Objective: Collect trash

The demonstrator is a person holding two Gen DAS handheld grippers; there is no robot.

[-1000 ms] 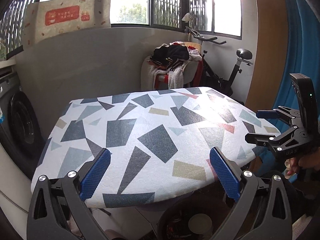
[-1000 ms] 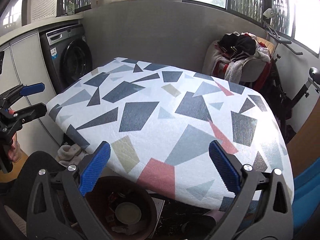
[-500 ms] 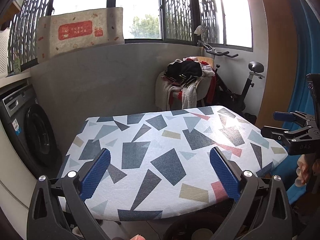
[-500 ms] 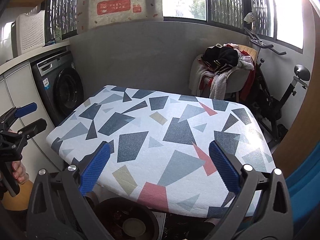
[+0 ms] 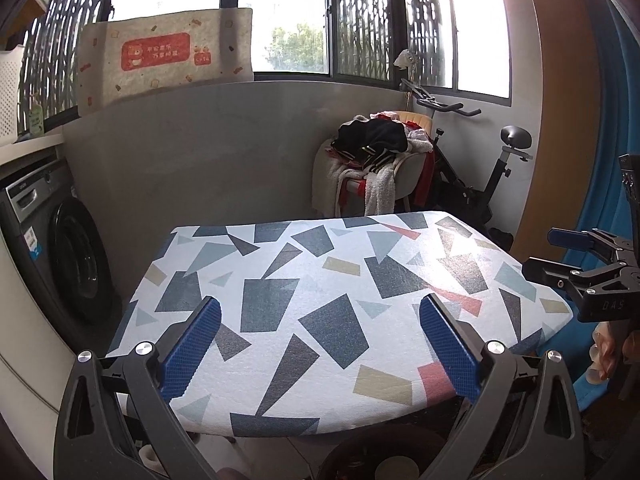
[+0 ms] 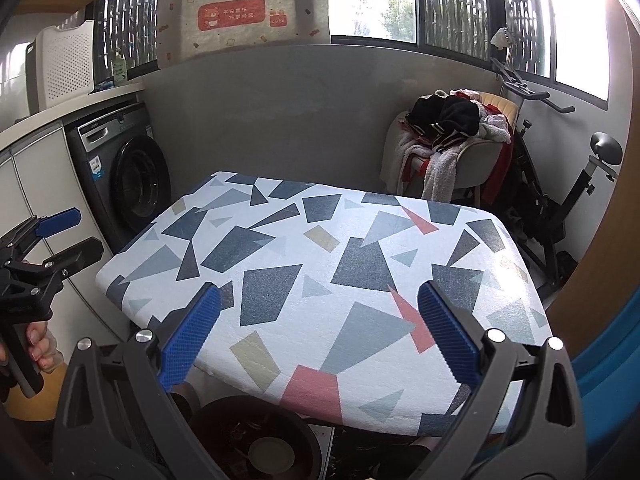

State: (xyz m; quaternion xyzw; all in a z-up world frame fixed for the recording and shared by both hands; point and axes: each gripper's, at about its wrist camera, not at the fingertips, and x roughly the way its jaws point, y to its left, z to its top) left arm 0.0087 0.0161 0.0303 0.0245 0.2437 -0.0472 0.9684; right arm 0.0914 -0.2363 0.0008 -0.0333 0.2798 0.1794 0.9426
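Left gripper (image 5: 320, 336): wide, holding nothing, above counter (image 5: 340, 272)
Right gripper (image 6: 319, 332): wide, holding nothing
Trash bin (image 6: 256, 436): dark, below counter's near edge

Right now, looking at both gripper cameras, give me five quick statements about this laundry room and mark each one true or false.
1. The left gripper is shut on a piece of trash. False: its jaws stand wide apart with nothing between them.
2. The right gripper is open and empty. True.
3. The table with the white cloth of grey, blue and pink shapes has trash lying on top. False: no trash shows on it.
4. A dark round bin holding scraps sits low, below the table's near edge. True.
5. The grey front-loading washing machine stands to the right of the black exercise bike. False: it stands left of the table, the bike on the right.
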